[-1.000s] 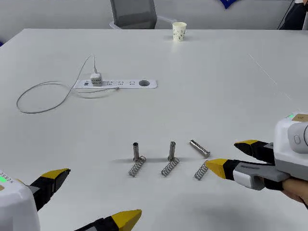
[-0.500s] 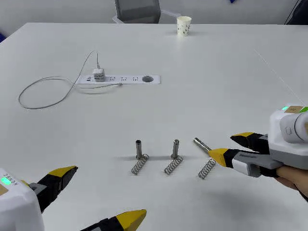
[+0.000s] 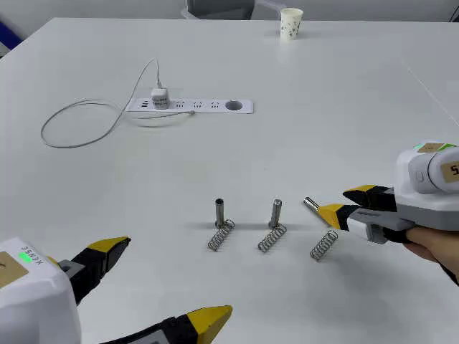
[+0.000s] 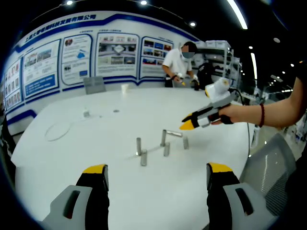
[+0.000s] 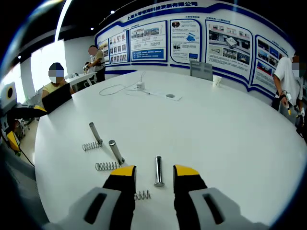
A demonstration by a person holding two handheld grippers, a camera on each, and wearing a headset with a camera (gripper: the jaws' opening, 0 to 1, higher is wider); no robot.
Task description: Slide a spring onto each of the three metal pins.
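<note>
Two metal pins (image 3: 219, 211) (image 3: 276, 213) stand upright mid-table. The third pin (image 3: 310, 204) lies flat to their right. One spring lies by each: the left spring (image 3: 221, 236), the middle spring (image 3: 272, 238) and the right spring (image 3: 324, 244). My right gripper (image 3: 344, 204) is open at the lying pin's right end. In the right gripper view that pin (image 5: 158, 170) lies between the yellow tips of the right gripper (image 5: 155, 170), untouched, with a spring (image 5: 141, 195) beside it. My left gripper (image 3: 159, 281) hangs wide open at the near left, holding nothing.
A white power strip (image 3: 192, 106) with a plugged charger and looped cable (image 3: 75, 122) lies at the far left. A paper cup (image 3: 290, 22) stands at the far edge. People stand and sit around the table in both gripper views.
My right gripper has moved left to the lying pin, its tips now straddling the pin's end. The head camera has tilted, shifting the scene. The left gripper holds its place.
</note>
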